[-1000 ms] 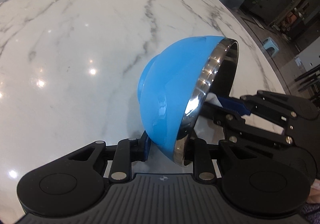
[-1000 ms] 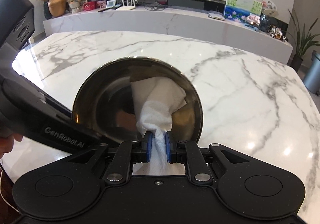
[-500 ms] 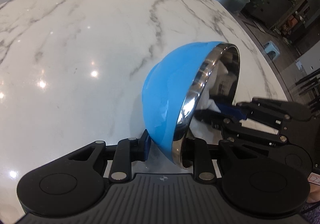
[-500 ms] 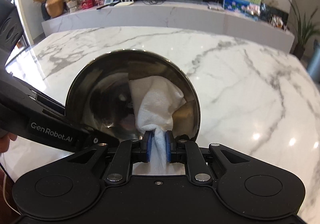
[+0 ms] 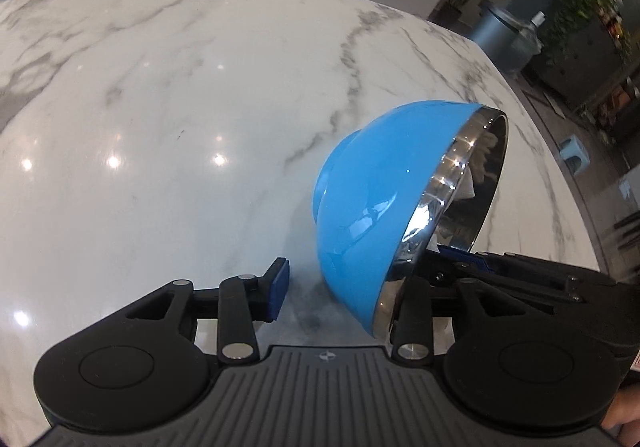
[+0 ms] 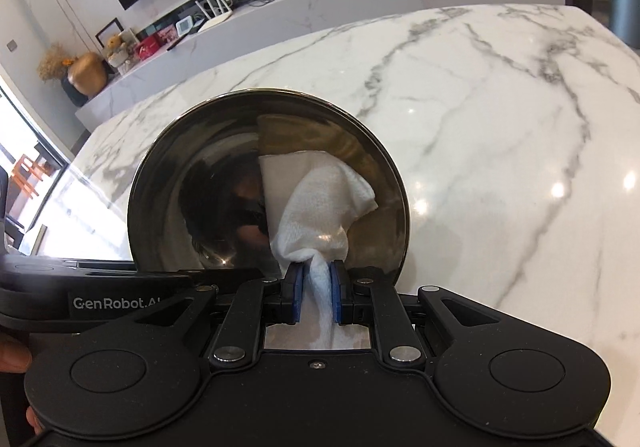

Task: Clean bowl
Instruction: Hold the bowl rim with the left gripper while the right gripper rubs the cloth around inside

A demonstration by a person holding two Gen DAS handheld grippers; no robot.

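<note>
A bowl [image 5: 368, 215], blue outside and polished steel inside [image 6: 208, 183], stands tilted on its side on the marble table [image 5: 160, 107]. My left gripper [image 5: 344, 287] straddles its lower rim and its jaws are opening. The left pad [image 5: 278, 289] stands clear of the blue wall, and the right finger is hidden behind the rim. My right gripper [image 6: 316, 291] is shut on a white cloth [image 6: 320, 203] that lies against the bowl's inner wall. In the left wrist view the right gripper [image 5: 480, 259] reaches in from the right.
The table edge [image 5: 560, 167] curves close on the right, with a blue stool [image 5: 576, 155] and a grey bin [image 5: 504, 35] beyond it. A long sideboard [image 6: 360, 3] runs behind the table. The left gripper's black body [image 6: 112, 301] crosses the right wrist view's lower left.
The left gripper's jaws have spread and its left pad has come off the bowl's blue wall. The right gripper rolled slightly with the cloth still inside the bowl.
</note>
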